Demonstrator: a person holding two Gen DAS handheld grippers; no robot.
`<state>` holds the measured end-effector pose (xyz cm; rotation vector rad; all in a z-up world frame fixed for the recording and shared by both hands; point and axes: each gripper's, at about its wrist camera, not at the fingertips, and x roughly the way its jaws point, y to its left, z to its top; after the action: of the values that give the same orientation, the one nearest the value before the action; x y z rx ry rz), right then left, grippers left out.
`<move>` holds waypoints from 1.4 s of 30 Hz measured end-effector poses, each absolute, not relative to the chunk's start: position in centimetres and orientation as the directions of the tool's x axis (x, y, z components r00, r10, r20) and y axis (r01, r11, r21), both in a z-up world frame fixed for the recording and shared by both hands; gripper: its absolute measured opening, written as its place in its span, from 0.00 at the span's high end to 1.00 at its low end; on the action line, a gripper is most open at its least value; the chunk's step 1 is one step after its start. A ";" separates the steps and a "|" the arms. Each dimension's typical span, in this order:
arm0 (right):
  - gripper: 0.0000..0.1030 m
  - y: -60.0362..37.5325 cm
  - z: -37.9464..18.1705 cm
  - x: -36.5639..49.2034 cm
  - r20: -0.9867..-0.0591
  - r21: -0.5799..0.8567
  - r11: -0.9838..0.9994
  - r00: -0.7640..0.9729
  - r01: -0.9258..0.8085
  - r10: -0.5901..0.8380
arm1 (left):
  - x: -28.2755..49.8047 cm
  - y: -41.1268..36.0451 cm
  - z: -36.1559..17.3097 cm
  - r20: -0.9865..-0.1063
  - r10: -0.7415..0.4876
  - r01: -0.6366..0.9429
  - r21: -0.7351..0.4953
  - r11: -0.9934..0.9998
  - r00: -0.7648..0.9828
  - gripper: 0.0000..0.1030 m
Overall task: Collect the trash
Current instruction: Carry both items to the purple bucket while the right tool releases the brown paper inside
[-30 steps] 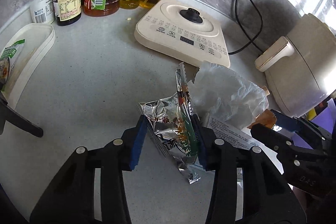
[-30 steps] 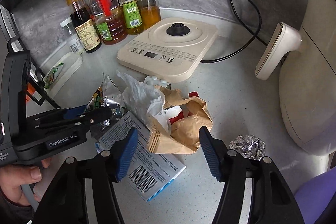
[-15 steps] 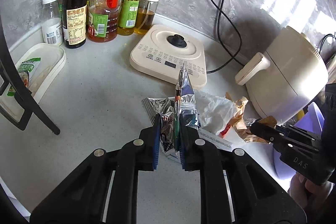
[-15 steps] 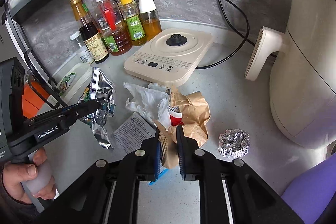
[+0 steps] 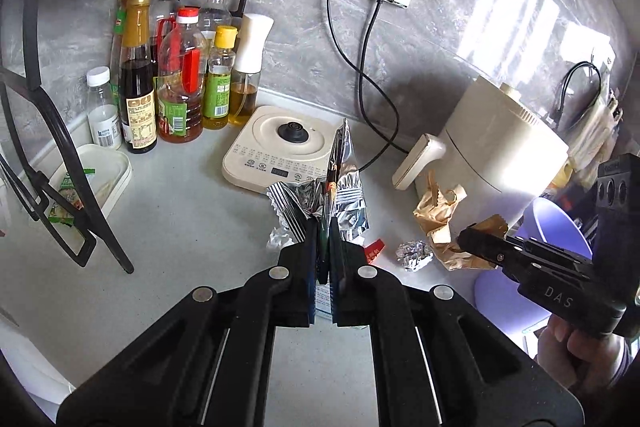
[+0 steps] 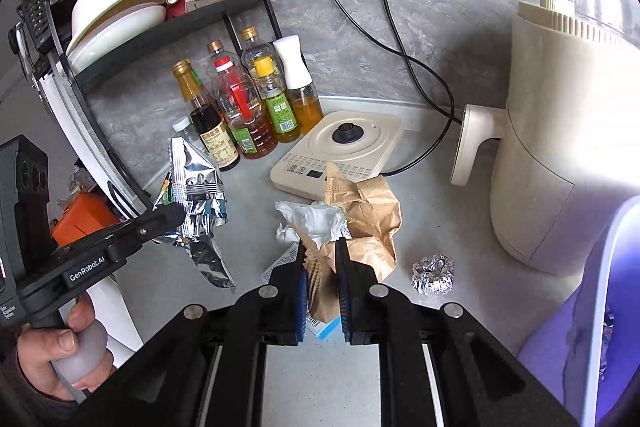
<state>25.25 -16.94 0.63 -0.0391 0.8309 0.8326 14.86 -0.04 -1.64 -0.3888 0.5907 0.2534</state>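
Note:
My left gripper (image 5: 323, 227) is shut on a silver foil snack wrapper (image 5: 344, 183) and holds it above the counter; the wrapper also shows in the right wrist view (image 6: 196, 195). My right gripper (image 6: 322, 251) is shut on a crumpled brown paper bag (image 6: 368, 211), lifted off the counter, also seen in the left wrist view (image 5: 436, 215). A white crumpled plastic bag (image 6: 312, 219) lies behind the paper bag. A foil ball (image 6: 434, 273) lies on the counter, right of the paper bag. A printed leaflet (image 6: 282, 261) lies under my right gripper.
A purple bin (image 6: 580, 327) stands at the right. A cream induction base (image 6: 340, 151), an air fryer (image 6: 560, 131) with cables, and several oil and sauce bottles (image 6: 240, 111) line the back. A black dish rack (image 6: 132, 39) and a white tray (image 5: 100, 175) stand at the left.
Both grippers closed on their trash and rose: the left lifted the foil wrapper, the right lifted the brown paper bag off the counter.

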 end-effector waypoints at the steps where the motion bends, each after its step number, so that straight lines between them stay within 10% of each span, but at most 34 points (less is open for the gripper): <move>1: 0.87 -17.4 1.3 25.0 -0.655 0.275 0.691 0.396 -0.669 0.644 | 14.7 -0.4 -1.2 -0.577 0.120 -0.332 -0.277 0.902 0.808 0.95; 24: 0.86 -33.4 10.7 24.5 -0.490 0.198 0.844 0.695 -0.498 0.526 | 18.0 -10.7 4.8 -0.475 -0.024 -0.096 -0.227 0.969 0.880 0.95; 29: 0.56 -37.2 9.8 24.8 -0.505 0.211 0.880 0.723 -0.426 0.471 | 19.0 -13.3 5.4 -0.459 -0.068 -0.043 -0.226 0.973 0.886 0.95; 42: 0.52 -45.6 9.1 24.4 -0.511 0.218 0.918 0.762 -0.332 0.397 | 22.6 -21.5 5.9 -0.449 -0.192 0.094 -0.231 0.968 0.872 0.95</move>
<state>24.35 -45.63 9.11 0.1164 0.5817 0.3974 22.64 -21.48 5.89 -0.2052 0.4889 -0.1507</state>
